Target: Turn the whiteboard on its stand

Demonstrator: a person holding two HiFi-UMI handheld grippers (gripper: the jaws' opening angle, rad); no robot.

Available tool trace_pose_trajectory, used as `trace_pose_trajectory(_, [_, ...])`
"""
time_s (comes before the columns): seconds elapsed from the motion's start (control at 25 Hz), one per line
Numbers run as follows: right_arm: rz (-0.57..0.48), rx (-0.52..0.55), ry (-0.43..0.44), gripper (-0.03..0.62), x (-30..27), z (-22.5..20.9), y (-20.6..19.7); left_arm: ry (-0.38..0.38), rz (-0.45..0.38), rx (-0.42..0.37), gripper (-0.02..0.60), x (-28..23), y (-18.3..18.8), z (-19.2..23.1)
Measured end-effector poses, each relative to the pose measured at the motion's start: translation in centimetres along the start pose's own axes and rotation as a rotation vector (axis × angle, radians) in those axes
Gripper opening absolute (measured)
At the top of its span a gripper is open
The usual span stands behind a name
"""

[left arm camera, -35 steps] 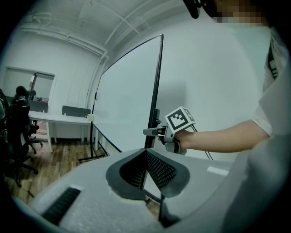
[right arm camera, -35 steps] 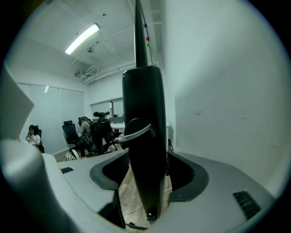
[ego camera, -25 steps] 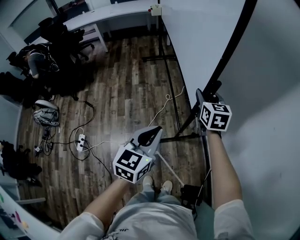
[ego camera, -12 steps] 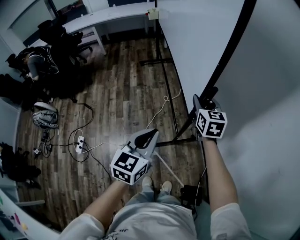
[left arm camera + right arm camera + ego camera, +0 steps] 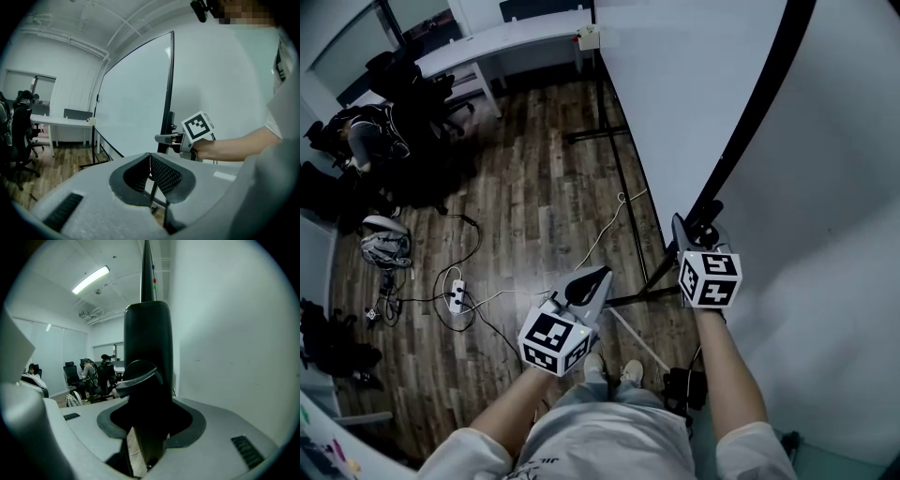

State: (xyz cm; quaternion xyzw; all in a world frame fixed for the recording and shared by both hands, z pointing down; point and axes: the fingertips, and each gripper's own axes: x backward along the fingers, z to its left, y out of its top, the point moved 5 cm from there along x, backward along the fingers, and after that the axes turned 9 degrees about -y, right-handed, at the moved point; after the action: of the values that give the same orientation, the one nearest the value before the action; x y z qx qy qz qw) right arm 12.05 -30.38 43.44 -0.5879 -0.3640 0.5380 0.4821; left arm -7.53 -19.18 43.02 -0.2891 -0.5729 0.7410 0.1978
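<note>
Left hand pose: the left forearm [image 5: 502, 412] reaches forward and low over the wood floor [image 5: 534, 187]. Its left tongs [image 5: 592, 278] hang in free air, well apart from the board.
Right hand pose: the right forearm [image 5: 727, 375] stretches straight ahead. The right tongs [image 5: 694, 230] point a little downward at the board's near edge.
Left tongs state: the pads are pressed together with nothing between them.
Right tongs state: clamped on the black upright [image 5: 750, 112] that runs along the whiteboard's side; it fills the gap between the pads.
Whiteboard location: the whiteboard [image 5: 694, 75] stands to the person's front right, carried by its stand [image 5: 623, 187]. The stand's black bars lie on the floor to the left of the panel.
Counts: two tongs, each with one marker cube; one whiteboard; one stand; two shoes [image 5: 595, 364]; one power strip [image 5: 457, 284].
Head view only: the floor with the power strip and loose cables [image 5: 609, 220], both forearms and the stand's floor bars.
Left gripper view only: the right tongs seen from the side, gripping the upright at about mid height, and the panel's full height above them.
Right gripper view only: a curved lever [image 5: 138, 373] on the upright just above the pads, a ceiling light [image 5: 91, 280], and office chairs [image 5: 70, 373] with seated people in the background.
</note>
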Motion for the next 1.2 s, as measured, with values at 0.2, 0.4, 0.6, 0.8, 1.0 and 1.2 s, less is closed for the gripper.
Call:
trace_pose_trajectory(0.2, [0.005, 0.0, 0.003, 0.167, 3.9, 0.5, -1.2, -0.02, -0.002, -0.005, 0.011, 0.6, -0.4, -1.8])
trace_pose_trajectory(0.4, [0.003, -0.001, 0.003, 0.167, 7.4, 1.0, -1.9, -0.04, -0.004, -0.036, 0.011, 1.3, 0.0, -3.4])
trace_pose_trajectory(0.6, [0.009, 0.006, 0.006, 0.167, 10.4, 1.4, -2.5, -0.051, -0.021, -0.018, 0.011, 2.4, 0.3, -4.5])
trace_pose_trajectory(0.8, [0.018, 0.007, 0.012, 0.167, 12.4, 1.2, -3.1, -0.056, -0.022, -0.015, 0.011, 2.4, 0.3, -5.1])
trace_pose_trajectory(1.0, [0.008, -0.004, 0.004, 0.169, 13.0, 1.3, -3.4, -0.063, -0.02, -0.012, 0.011, 2.3, 0.0, -5.5])
trace_pose_trajectory(1.2, [0.006, -0.02, -0.005, 0.169, 13.3, 1.4, -3.4, -0.07, -0.021, -0.014, 0.011, 2.4, 0.1, -6.0])
